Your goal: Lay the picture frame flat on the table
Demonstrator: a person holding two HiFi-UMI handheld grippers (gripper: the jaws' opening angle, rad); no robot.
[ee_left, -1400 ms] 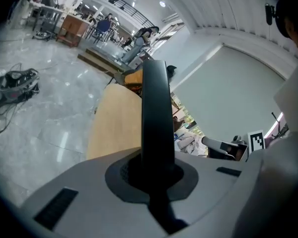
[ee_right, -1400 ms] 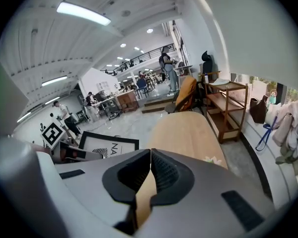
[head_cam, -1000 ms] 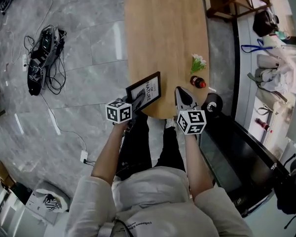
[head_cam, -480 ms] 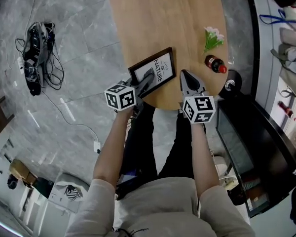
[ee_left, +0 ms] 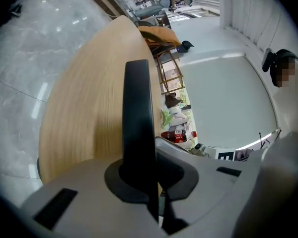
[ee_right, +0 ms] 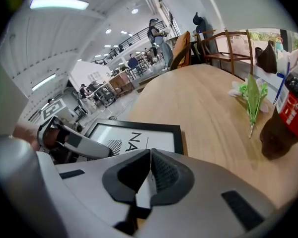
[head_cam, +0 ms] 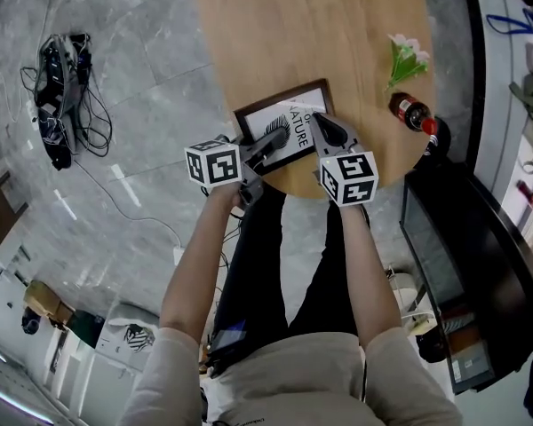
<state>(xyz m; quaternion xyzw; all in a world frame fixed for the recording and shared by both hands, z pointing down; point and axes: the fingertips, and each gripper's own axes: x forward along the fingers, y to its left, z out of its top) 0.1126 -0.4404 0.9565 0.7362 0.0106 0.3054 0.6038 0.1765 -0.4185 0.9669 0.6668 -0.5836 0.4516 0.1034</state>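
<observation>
Both grippers work at the near end of a long wooden table (head_cam: 311, 34) with rounded ends, seen from above the person who holds them. The left gripper (head_cam: 271, 145) is clenched on the near edge of the picture frame (head_cam: 284, 114); its own view shows the black moulding standing between the two jaws. The right gripper (head_cam: 320, 127) has its jaws pressed together with nothing between them, and its tip is over the frame's right part, toward the table's right side.

The table runs away from the person across a grey marble floor (head_cam: 133, 25). The frame, black with a white print of a leaf and dark lettering, lies face up at the table's near end, a little left of the middle. Whether it rests fully flat on the wood cannot be told from these views.

Off the table's left side, well apart from it, a tangle of black cables (head_cam: 53, 87) sits on the floor. At the table's right edge a small cola bottle (head_cam: 413, 114) with a red label stands upright. Just beyond the bottle, farther up the same edge, lies a sprig of white flowers with green leaves (head_cam: 407, 60).
</observation>
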